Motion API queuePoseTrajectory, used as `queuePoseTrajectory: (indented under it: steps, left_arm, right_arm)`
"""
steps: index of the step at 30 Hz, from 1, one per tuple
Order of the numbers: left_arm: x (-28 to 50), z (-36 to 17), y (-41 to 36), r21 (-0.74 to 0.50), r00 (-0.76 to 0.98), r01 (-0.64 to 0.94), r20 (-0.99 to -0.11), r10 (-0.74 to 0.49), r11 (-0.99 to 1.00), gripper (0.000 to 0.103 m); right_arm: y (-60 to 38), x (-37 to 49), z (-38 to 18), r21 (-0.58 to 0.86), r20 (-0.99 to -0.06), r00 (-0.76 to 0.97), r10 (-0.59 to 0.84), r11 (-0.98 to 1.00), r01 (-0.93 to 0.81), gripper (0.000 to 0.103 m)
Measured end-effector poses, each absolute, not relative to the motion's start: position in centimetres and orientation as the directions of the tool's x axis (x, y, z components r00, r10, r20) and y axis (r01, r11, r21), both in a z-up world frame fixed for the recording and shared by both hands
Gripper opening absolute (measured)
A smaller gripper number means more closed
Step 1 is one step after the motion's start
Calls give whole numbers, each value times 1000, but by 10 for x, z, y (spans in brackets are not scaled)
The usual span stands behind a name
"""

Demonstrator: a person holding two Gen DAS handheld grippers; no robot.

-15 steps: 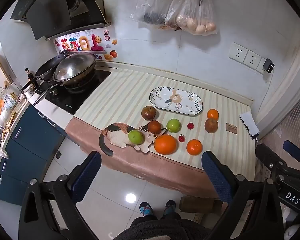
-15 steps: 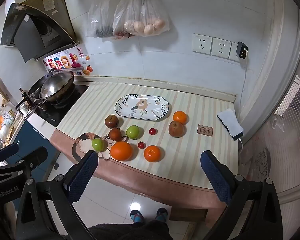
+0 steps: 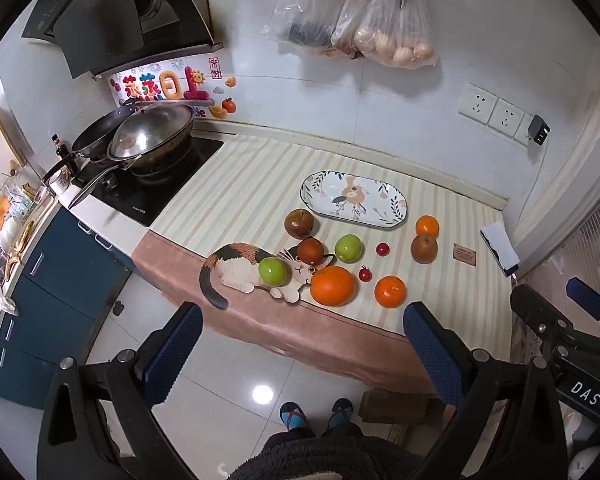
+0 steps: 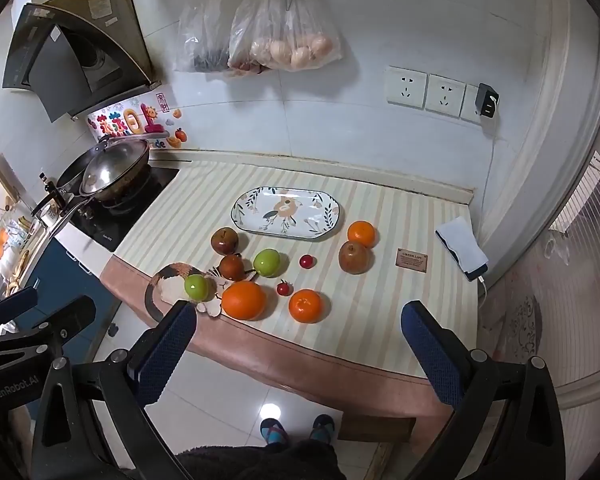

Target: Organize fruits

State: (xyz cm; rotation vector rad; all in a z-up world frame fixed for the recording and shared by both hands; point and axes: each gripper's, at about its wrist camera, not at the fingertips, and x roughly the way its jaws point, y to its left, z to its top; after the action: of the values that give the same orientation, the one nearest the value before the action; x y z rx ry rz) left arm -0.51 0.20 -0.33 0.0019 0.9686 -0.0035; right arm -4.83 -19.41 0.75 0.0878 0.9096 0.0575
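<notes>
Fruits all loose on the bench [image 4: 380, 320], none on the plate [image 4: 287, 213] yet. So pre-grasp stage imo, nothing picked.

L to R on the striped cloth:
- green apple [image 4: 196, 287] sitting on the cat mat [image 4: 168, 284] near front edge
- dark red apple [image 4: 224, 240] further back, just front-left of plate
- smaller dark red fruit [image 4: 232, 267] touching/next to mat edge
- big orange [image 4: 244, 300] at front, just beside mat
- 2nd green apple [image 4: 267, 263] mid
- 2 small red cherry-tomato-ish things [image 4: 284, 289] and [image 4: 307, 261]
- mid orange [image 4: 306, 305] front
- brownish apple [image 4: 354, 257] w/ small orange [image 4: 361, 233] just behind it, close or touching, can't tell
- card [image 4: 411, 259] and folded cloth [image 4: 462, 250] far R, not fruit

Plate is at back centre, empty.

Left gripper [image 3: 302, 356]: jaws fully wide, nothing between them, held off the bench over the floor, angled down. Right gripper [image 4: 298, 352]: same, jaws wide apart, empty, short of the bench edge.

Next move, my guess: close in on a front-row fruit. Mid orange looks easiest for R side, clear around it. Big orange is wide, needs jaws kept full open and centred. Round fruit may roll if nudged, esp. the tomatoes between bigger pieces.
</notes>
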Motion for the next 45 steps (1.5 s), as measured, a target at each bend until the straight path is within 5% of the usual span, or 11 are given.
queuePoseTrajectory:
  steps: [45]
  left_arm:
    - [-5, -2, 6, -3, 567, 4, -823, -4, 1000, 103]
  right_arm:
    - [-192, -55, 20, 102, -776, 624, 92, 995, -19, 103]
